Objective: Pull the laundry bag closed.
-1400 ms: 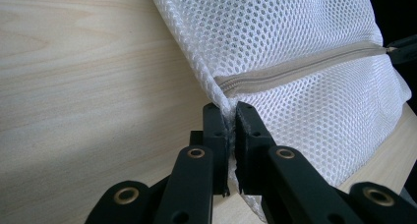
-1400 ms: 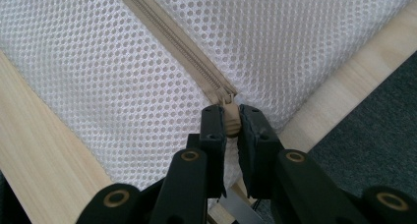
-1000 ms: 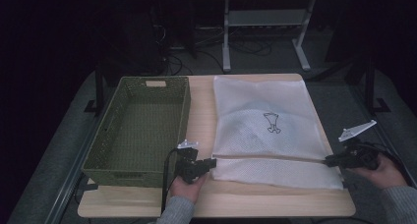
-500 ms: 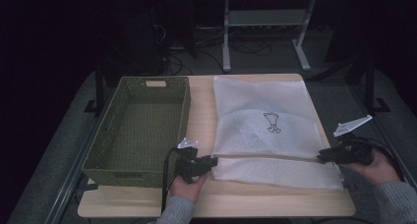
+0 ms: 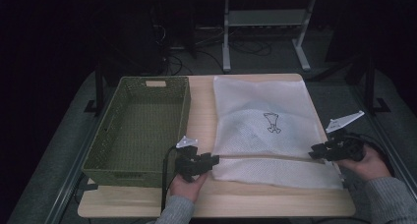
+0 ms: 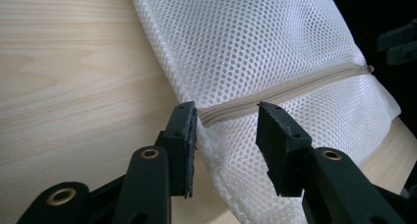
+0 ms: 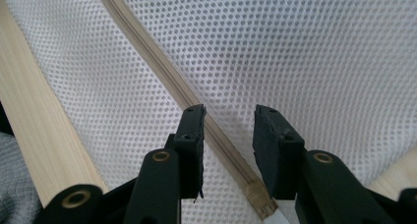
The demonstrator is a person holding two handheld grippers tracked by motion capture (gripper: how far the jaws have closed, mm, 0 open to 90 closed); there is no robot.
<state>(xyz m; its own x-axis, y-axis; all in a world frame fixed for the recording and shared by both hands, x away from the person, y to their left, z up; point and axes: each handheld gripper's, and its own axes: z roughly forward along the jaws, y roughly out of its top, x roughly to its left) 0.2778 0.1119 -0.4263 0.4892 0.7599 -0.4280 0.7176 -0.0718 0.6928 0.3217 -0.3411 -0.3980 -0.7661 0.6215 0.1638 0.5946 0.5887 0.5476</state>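
Note:
A white mesh laundry bag with a small dark logo lies flat on the wooden table. A beige zipper runs across it near the front edge. My left gripper is open at the zipper's left end, the bag's corner between its jaws. At the bag's right edge my right gripper is open, straddling the zipper. The zipper's end tab lies close under its jaws.
An empty green woven basket stands on the left half of the table, just left of my left gripper. A metal stand and cables sit on the dark floor beyond the table's far edge.
My right gripper has slid left along the table onto the bag's right edge by the zipper. My left gripper has stayed put.

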